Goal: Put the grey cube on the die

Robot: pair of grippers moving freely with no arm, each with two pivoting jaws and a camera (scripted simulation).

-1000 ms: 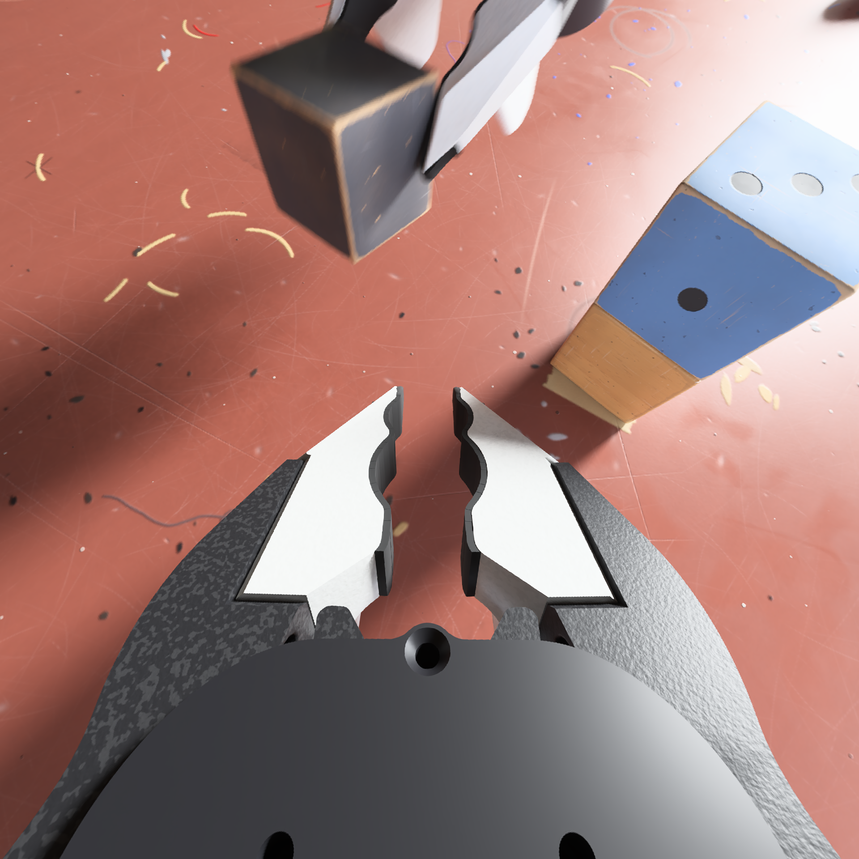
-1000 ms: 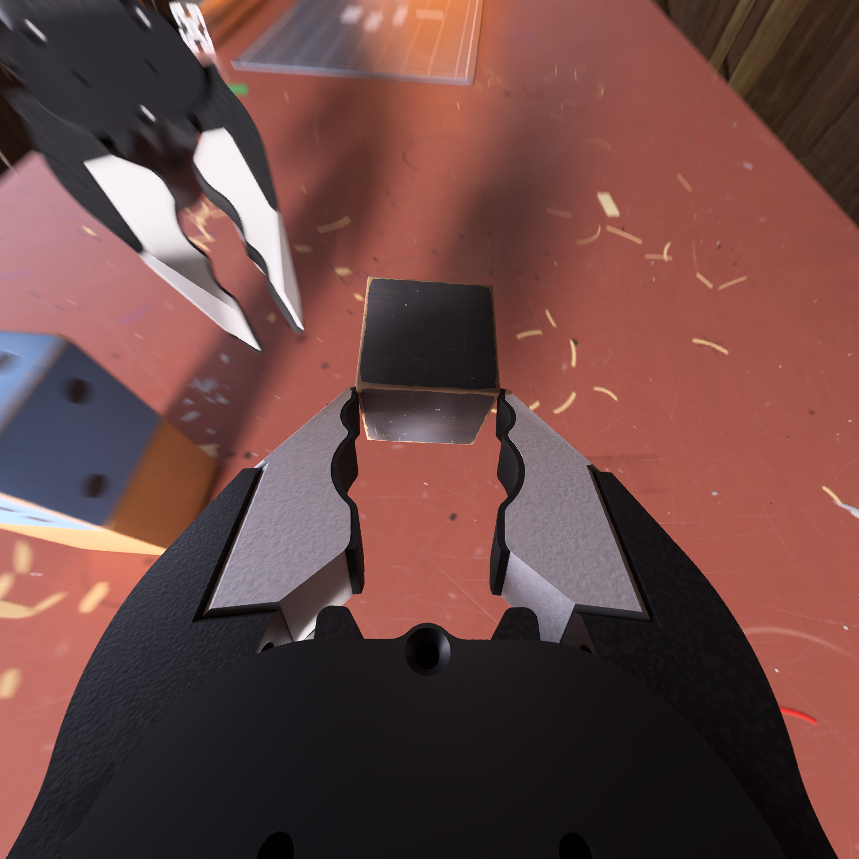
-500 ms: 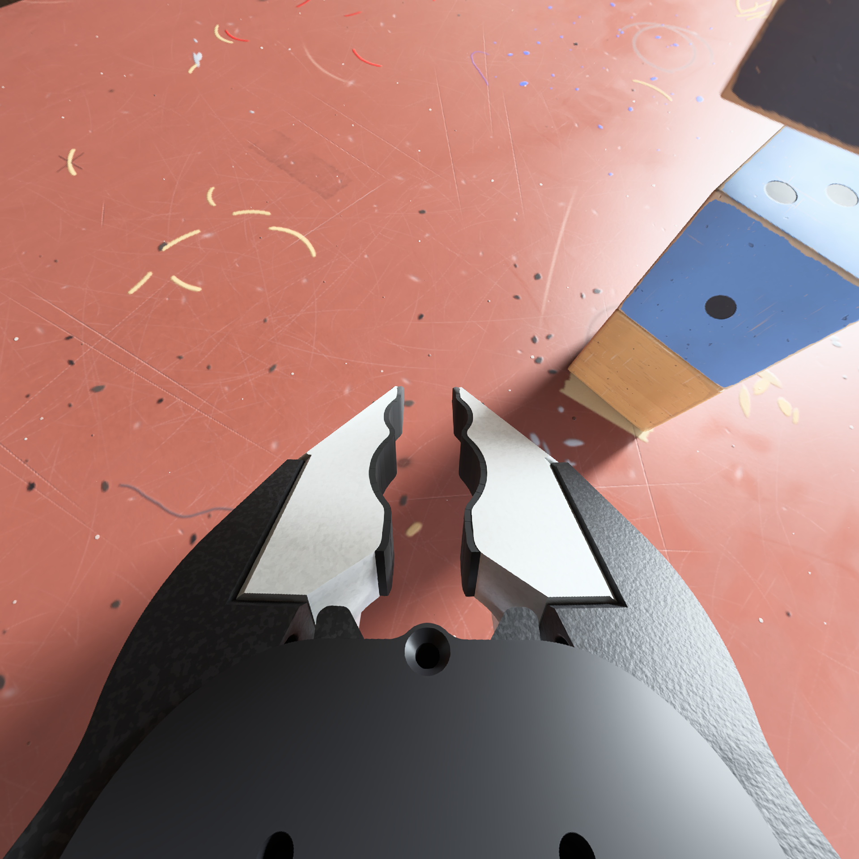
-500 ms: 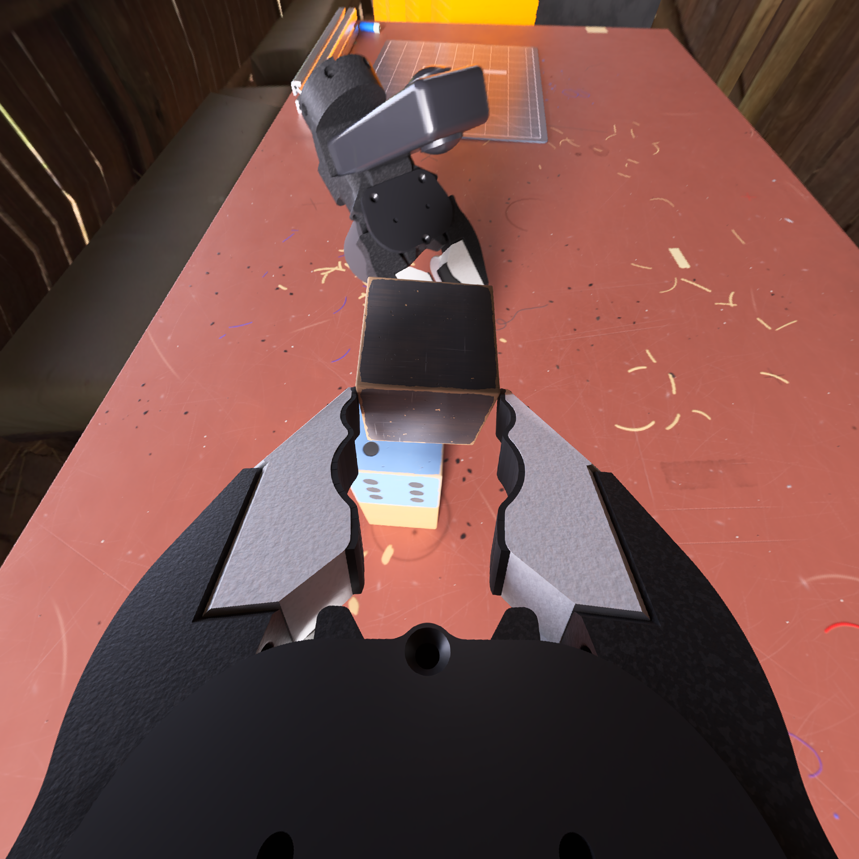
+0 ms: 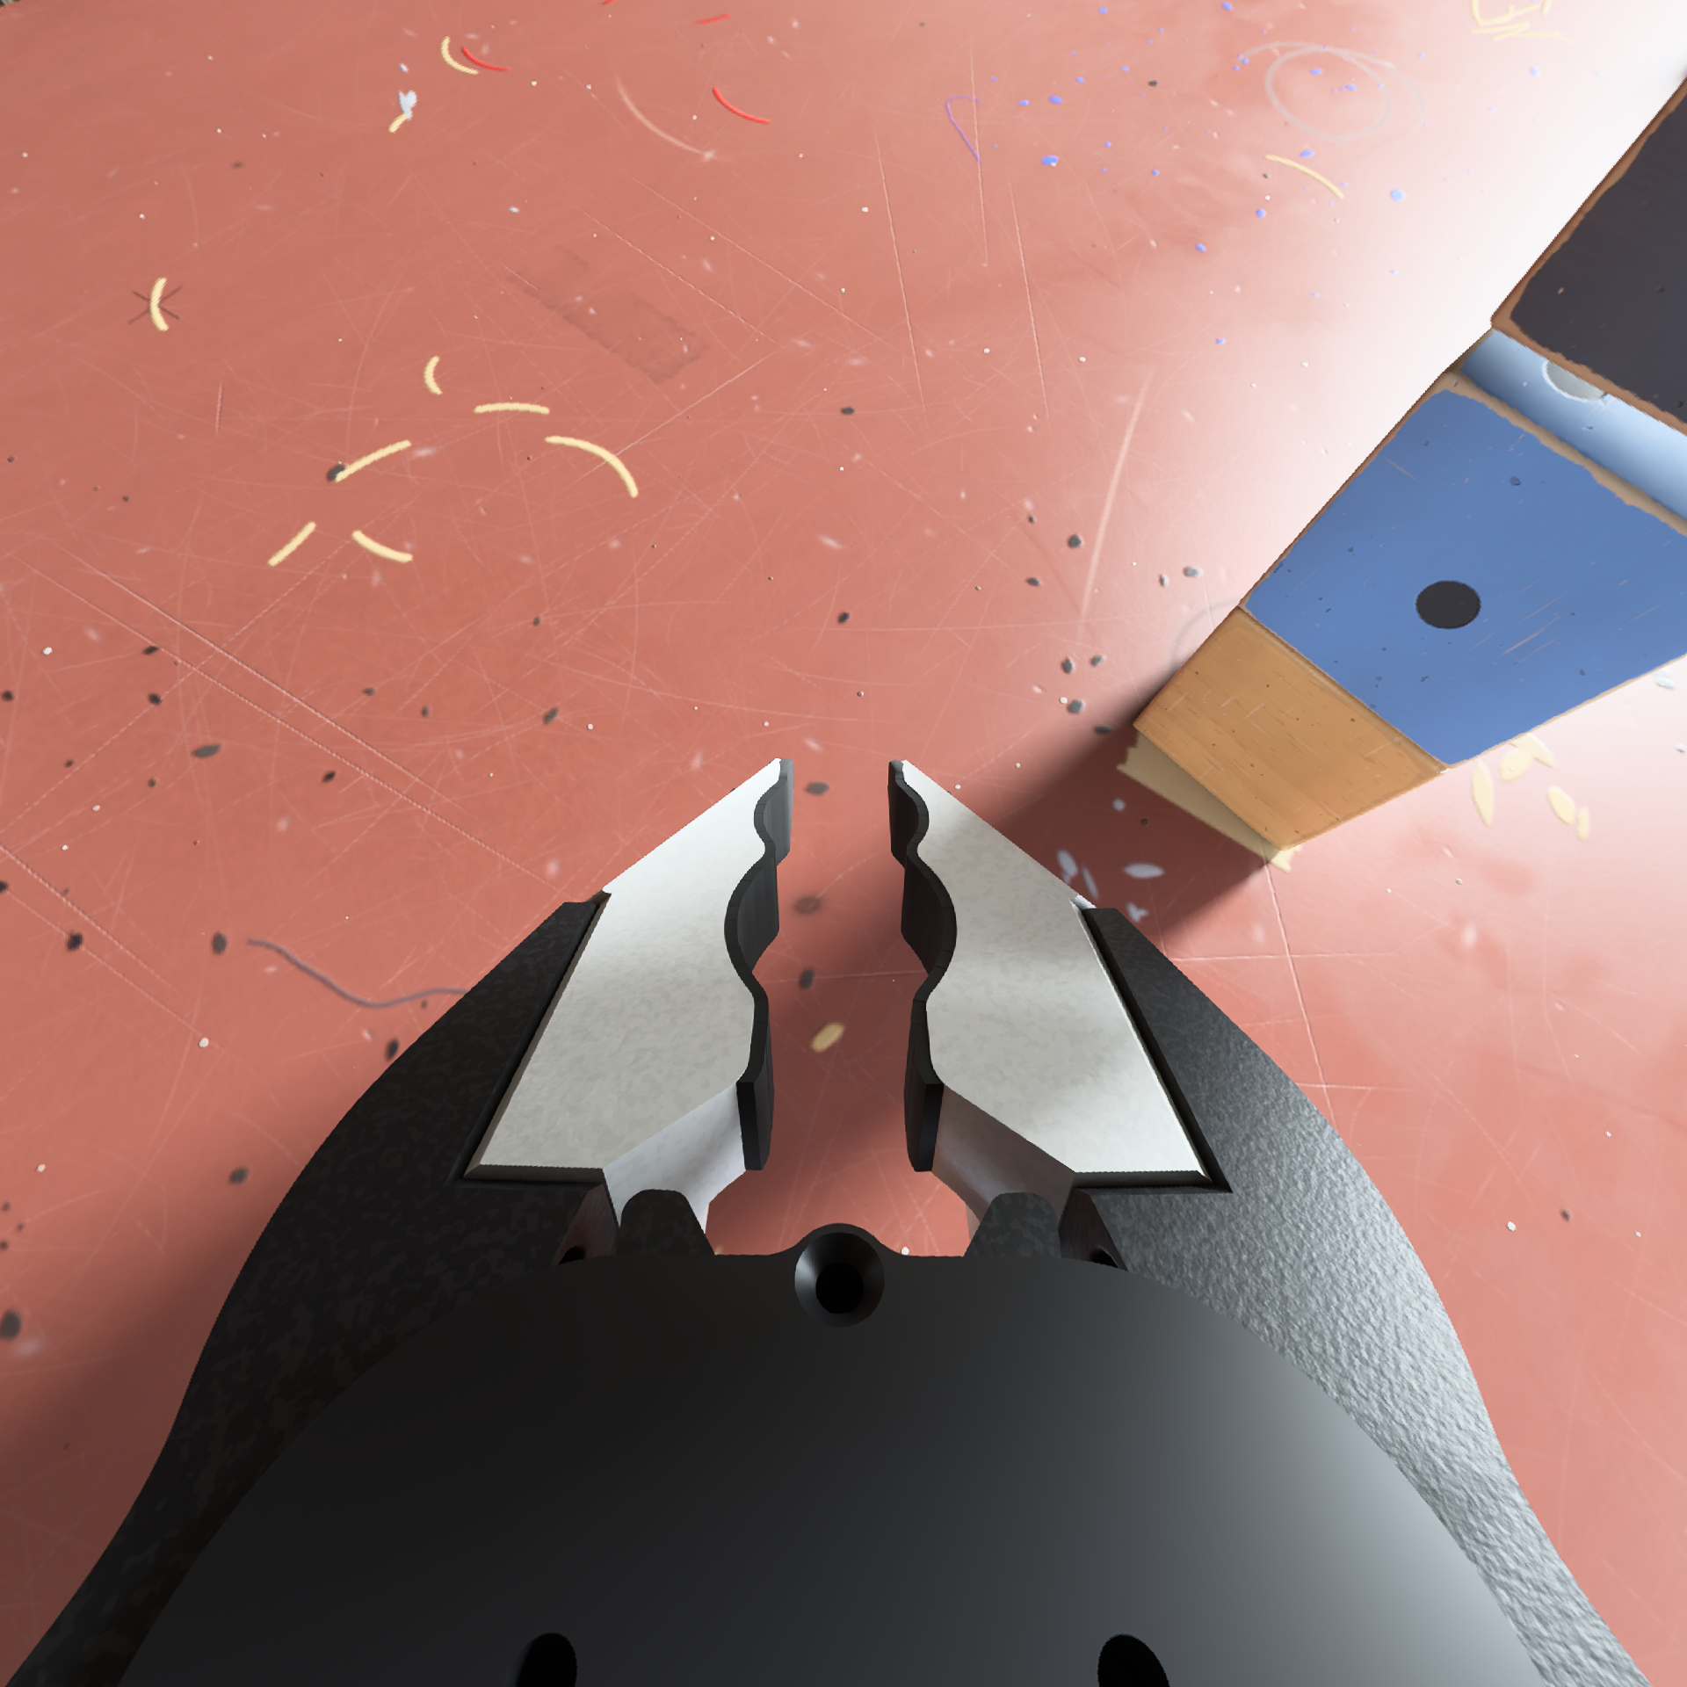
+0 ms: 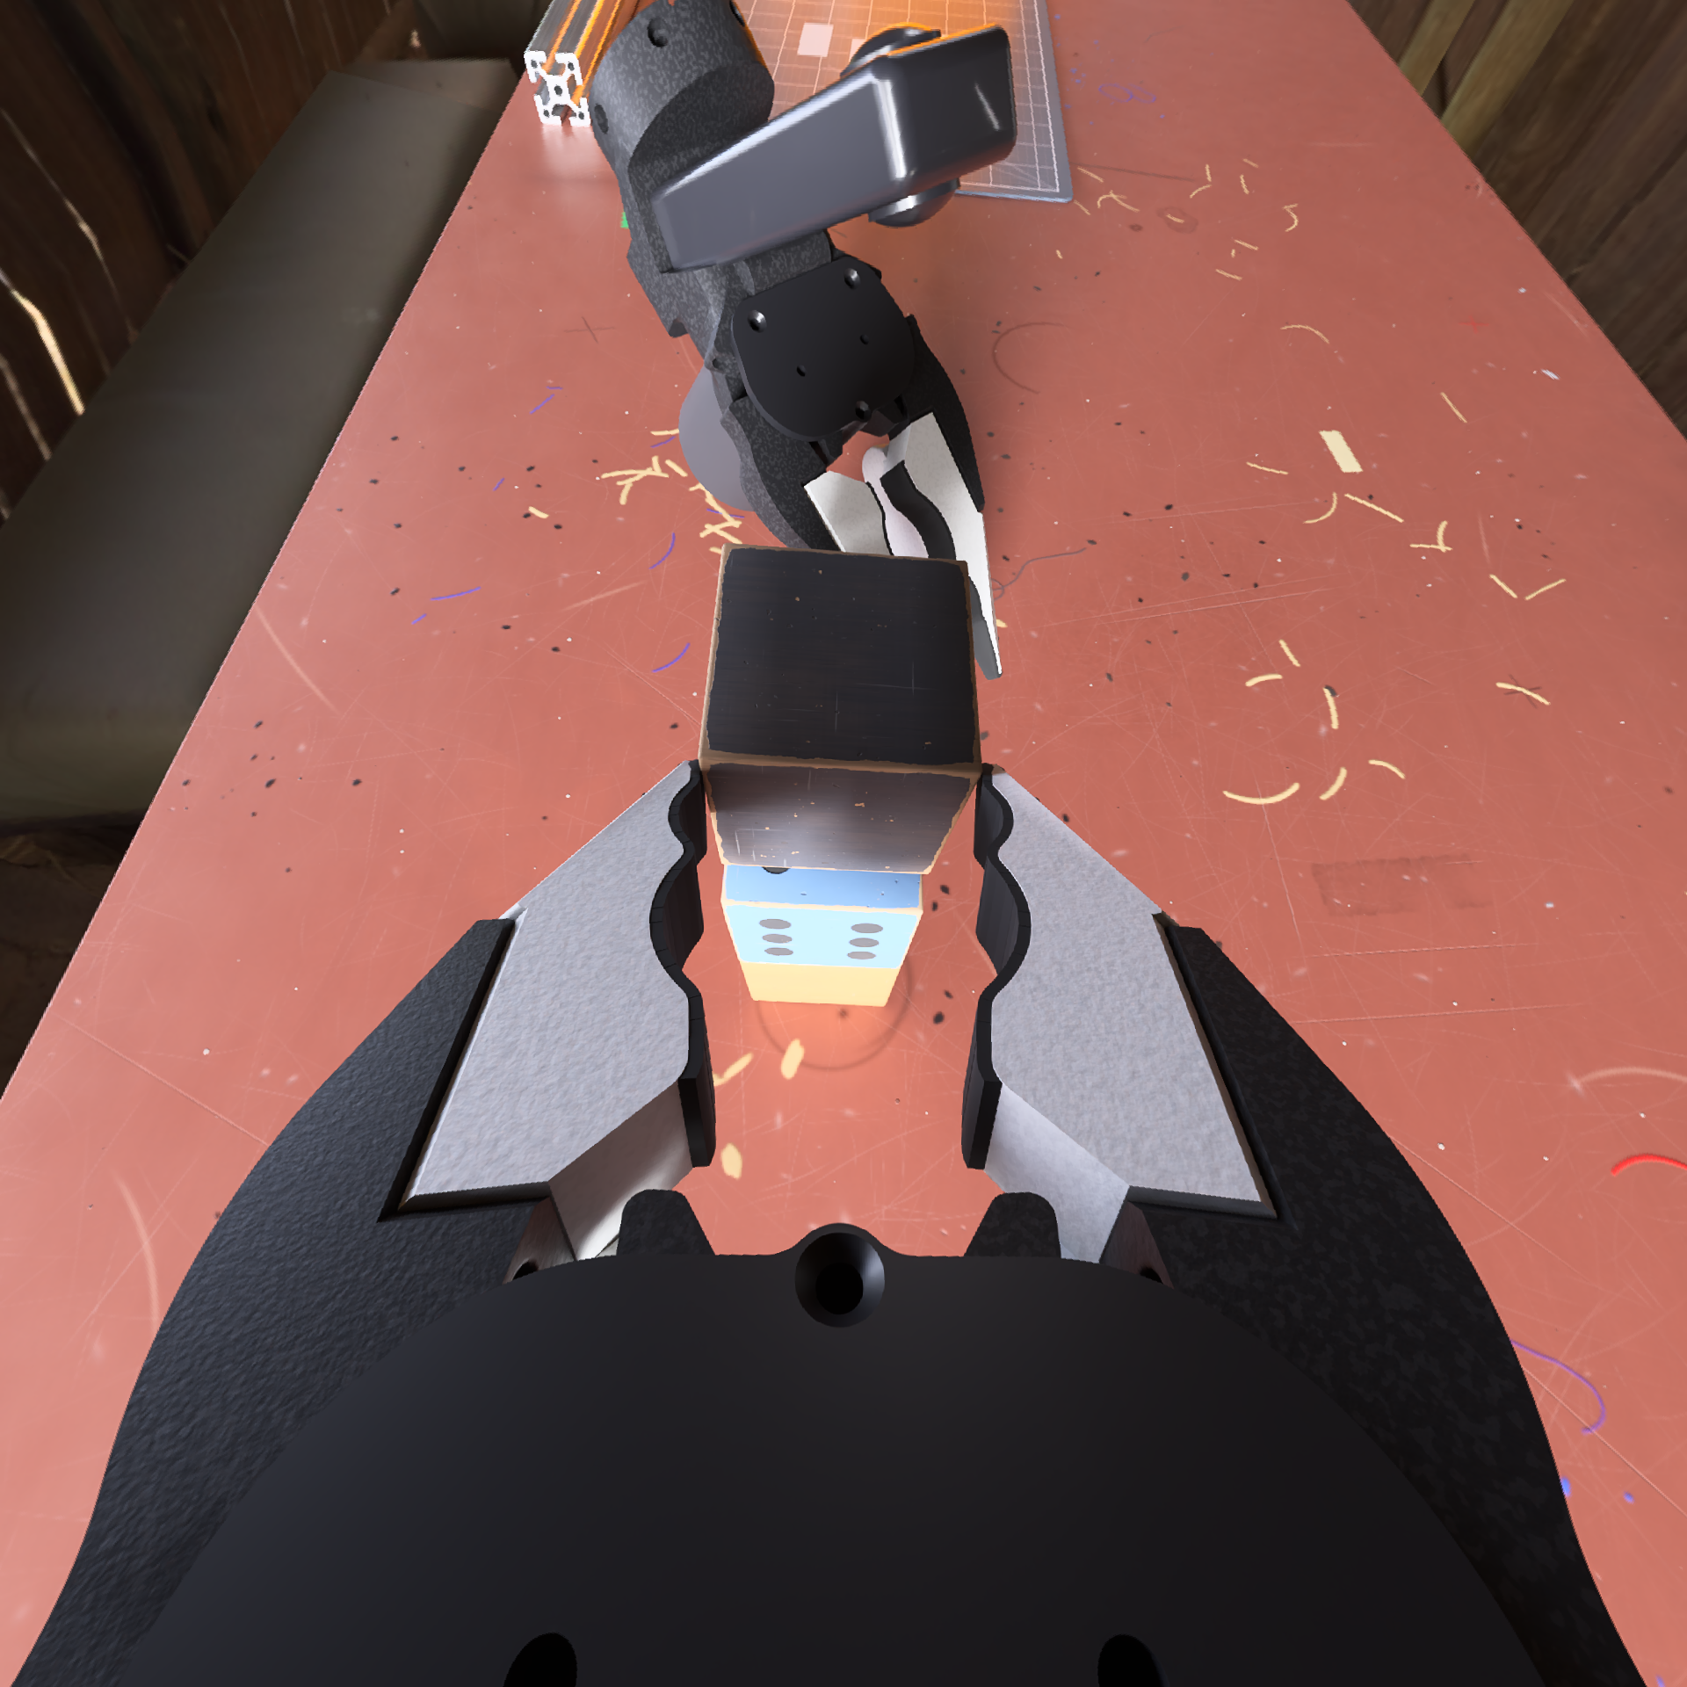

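The grey cube (image 6: 840, 675) is dark, with worn wooden edges. My right gripper (image 6: 840, 785) is shut on it, one finger on each side. The die (image 6: 822, 940) stands on the red table directly under it, blue with a pale face of pips and a wooden base. The cube hides most of the die's top; I cannot tell if they touch. In the left wrist view the die (image 5: 1461, 584) is at the right with the cube (image 5: 1625, 301) over it. My left gripper (image 5: 842, 776) is empty, its jaws a narrow gap apart, low over the table left of the die.
The left gripper (image 6: 913, 511) also shows just beyond the cube in the right wrist view. A grid mat (image 6: 1022, 110) and an aluminium bar (image 6: 557, 87) lie at the table's far end. Wood shavings are scattered around. The table's left edge (image 6: 274, 566) borders a dark bench.
My right gripper has carried the cube from the open table to above the die and brought it lower over it. The left gripper has stayed nearly still.
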